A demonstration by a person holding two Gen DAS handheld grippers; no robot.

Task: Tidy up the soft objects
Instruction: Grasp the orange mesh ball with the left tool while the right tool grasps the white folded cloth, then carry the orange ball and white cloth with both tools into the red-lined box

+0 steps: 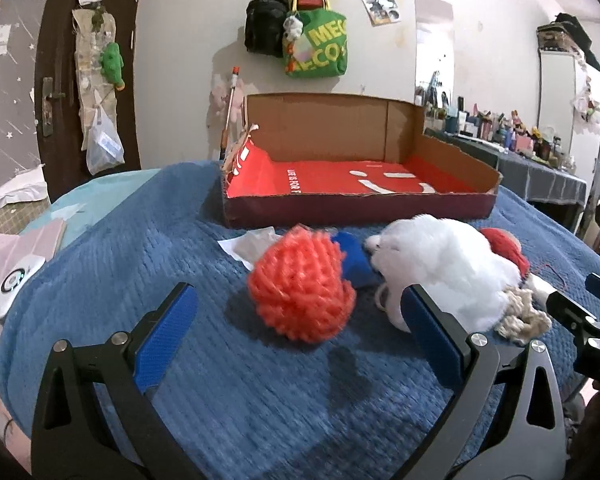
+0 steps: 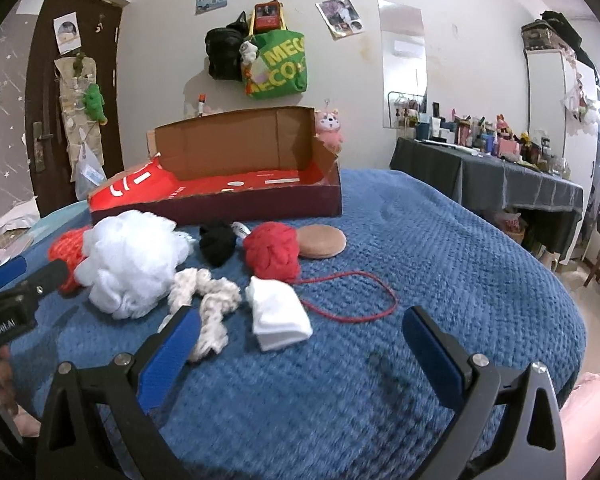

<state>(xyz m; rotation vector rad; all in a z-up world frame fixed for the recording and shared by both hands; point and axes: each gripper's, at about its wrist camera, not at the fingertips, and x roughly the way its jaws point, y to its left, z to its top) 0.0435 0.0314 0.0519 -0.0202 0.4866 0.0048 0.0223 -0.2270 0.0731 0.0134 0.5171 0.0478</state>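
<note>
Soft things lie on the blue blanket in front of an open cardboard box [image 1: 360, 204] [image 2: 256, 204] with a red floor. An orange yarn ball [image 1: 302, 284] [image 2: 66, 256] lies just ahead of my open, empty left gripper [image 1: 300, 316]. Beside it are a blue soft piece [image 1: 354, 260], a white fluffy toy [image 1: 448, 272] [image 2: 132, 264] and a red yarn ball [image 1: 506, 250] [image 2: 272, 254]. My right gripper [image 2: 300, 330] is open and empty, near a white folded cloth [image 2: 278, 314] and cream rope [image 2: 210, 308]. A black soft piece [image 2: 218, 242] and a tan round pad [image 2: 320, 242] lie farther back.
A red thread [image 2: 352, 300] trails from the red yarn ball across the blue blanket [image 1: 260, 392] [image 2: 440, 248]. A white paper [image 1: 246, 246] lies by the box. A cluttered table [image 2: 488, 176] stands at the right; a door [image 1: 64, 80] at the left.
</note>
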